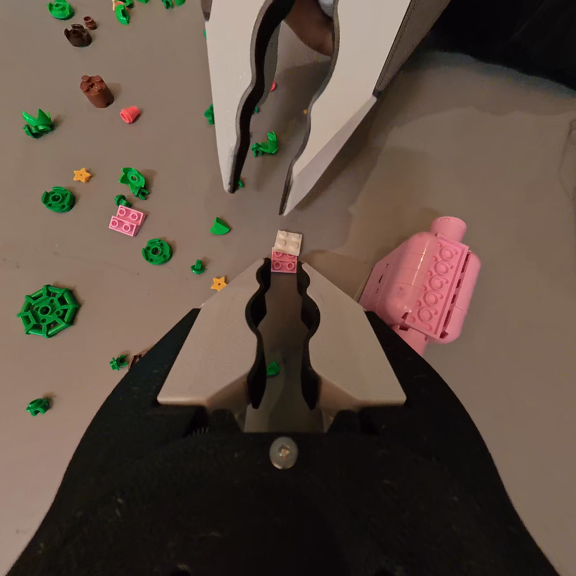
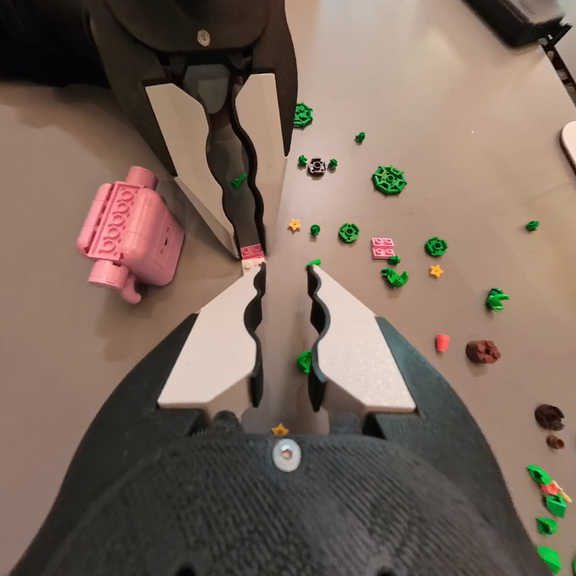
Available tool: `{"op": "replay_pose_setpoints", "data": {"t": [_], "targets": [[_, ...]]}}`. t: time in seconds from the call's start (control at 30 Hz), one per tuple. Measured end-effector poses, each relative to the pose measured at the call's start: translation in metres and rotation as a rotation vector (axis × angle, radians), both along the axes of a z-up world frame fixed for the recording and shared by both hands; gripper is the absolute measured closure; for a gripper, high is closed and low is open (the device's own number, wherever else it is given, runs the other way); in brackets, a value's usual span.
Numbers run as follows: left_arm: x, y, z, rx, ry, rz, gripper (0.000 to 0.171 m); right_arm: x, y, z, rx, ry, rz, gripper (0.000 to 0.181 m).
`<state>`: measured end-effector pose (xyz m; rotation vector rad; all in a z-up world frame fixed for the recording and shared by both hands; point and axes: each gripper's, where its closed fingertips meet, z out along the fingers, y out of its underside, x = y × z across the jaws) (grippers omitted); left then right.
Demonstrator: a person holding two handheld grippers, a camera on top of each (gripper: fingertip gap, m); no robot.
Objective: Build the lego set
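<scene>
Risk: the small pink plate (image 1: 284, 265), pinched at the left gripper (image 1: 283, 263) tips with a white plate (image 1: 289, 242) on it, could twist loose if the spread right gripper (image 2: 286, 268) nudges sideways.

You are working at a plain grey-brown tabletop (image 2: 405, 78) in a dim indoor room; whether home or office cannot be told; loose toy bricks (image 1: 57, 199) scatter across it; a dark object (image 2: 514, 21) sits at its far edge; a pale curved edge (image 2: 568, 146) shows at the side.
</scene>
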<state>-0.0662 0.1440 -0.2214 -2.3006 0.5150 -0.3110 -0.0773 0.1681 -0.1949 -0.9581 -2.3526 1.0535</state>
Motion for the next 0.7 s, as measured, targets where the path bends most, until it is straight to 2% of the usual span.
{"op": "replay_pose_setpoints", "data": {"t": [0.3, 0.7], "targets": [[0.0, 0.0, 0.0, 0.001, 0.003, 0.0, 0.159, 0.009, -0.018, -0.018, 0.01, -0.075, 0.074, 0.166], [0.0, 0.0, 0.0, 0.005, 0.009, -0.001, 0.159, 0.008, -0.022, -0.017, 0.009, -0.068, 0.078, 0.172]]}}
